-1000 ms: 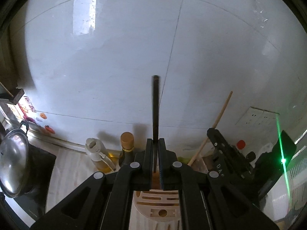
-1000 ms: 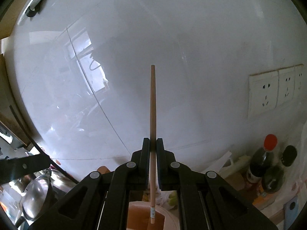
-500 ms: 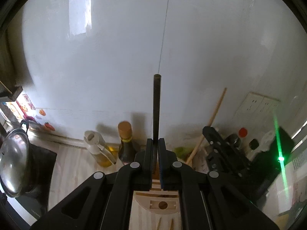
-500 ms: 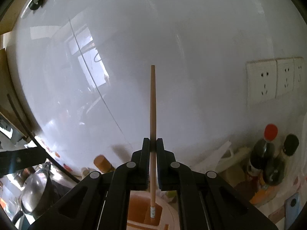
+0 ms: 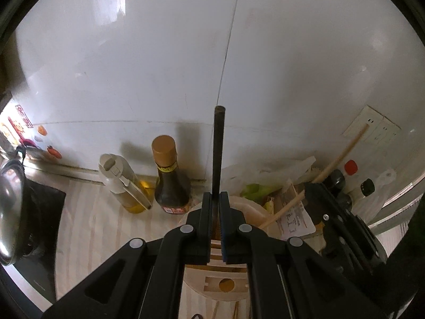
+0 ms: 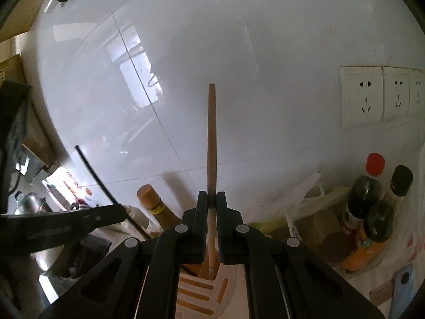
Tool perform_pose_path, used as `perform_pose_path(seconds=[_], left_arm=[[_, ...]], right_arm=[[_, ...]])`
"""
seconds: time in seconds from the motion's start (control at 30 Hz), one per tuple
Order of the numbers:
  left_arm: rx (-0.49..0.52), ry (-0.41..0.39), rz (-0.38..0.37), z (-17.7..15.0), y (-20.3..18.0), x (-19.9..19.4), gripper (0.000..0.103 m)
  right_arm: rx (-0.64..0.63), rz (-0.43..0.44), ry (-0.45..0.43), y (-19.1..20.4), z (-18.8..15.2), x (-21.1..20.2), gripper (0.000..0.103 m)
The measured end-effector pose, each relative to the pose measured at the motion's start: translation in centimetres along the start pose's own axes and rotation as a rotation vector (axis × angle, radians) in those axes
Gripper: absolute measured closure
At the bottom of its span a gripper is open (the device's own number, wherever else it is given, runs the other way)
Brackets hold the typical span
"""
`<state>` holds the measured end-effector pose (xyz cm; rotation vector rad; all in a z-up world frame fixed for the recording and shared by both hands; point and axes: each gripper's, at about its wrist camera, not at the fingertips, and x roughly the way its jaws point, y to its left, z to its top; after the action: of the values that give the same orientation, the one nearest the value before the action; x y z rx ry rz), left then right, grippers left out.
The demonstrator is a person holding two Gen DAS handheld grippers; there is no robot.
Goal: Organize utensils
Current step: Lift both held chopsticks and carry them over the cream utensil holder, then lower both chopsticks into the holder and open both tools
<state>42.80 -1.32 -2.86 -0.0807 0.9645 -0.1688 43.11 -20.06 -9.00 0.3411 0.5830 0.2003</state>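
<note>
My left gripper (image 5: 215, 199) is shut on a thin dark chopstick (image 5: 219, 146) that stands upright above a pale wooden utensil holder (image 5: 225, 284) with slots and a round hole. My right gripper (image 6: 212, 199) is shut on a light wooden chopstick (image 6: 212, 138), whose lower end reaches down to the holder's slotted top (image 6: 202, 289). The left wrist view shows the right gripper (image 5: 332, 212) at the right, its wooden chopstick (image 5: 342, 156) slanting up. The left gripper (image 6: 79, 218) enters the right wrist view from the left with the dark chopstick (image 6: 95, 175).
An oil bottle (image 5: 124, 183) and a dark sauce bottle (image 5: 170, 180) stand against the white tiled wall behind the holder. A steel pot (image 5: 10, 207) sits at the left. Right of the holder are plastic bags (image 5: 268, 175), several sauce bottles (image 6: 372, 199), a phone (image 6: 403, 287) and wall sockets (image 6: 372, 98).
Both grippers have sunk toward the holder with their chopsticks still held. The bottles and countertop now fill more of both views.
</note>
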Motion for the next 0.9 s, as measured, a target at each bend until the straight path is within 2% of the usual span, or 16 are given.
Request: perform_pose_path(seconds=[0.57, 0.8, 0.83, 0.9], left_arm=[[-0.053, 0.055, -0.053, -0.2, 1.4, 2.0, 0.100], [-0.068, 0.031, -0.042, 0.0, 1.6, 0.9, 0.095], [-0.065, 0.025, -0.036, 0.0, 1.6, 0.6, 0.089], [-0.061, 0.008, -0.027, 0.3, 1.6, -0.1, 0.062]], right_arm=[[0.032, 0.061, 0.087, -1.2, -0.6, 0.7, 0.097], [0.041, 0.077, 0.123, -1.2, -0.6, 1.1, 0.096], [0.041, 0.080, 0.129, -1.1, -0.5, 1.1, 0.096], [0.045, 0.084, 0.129, -1.0, -0.3, 0.9, 0.091]])
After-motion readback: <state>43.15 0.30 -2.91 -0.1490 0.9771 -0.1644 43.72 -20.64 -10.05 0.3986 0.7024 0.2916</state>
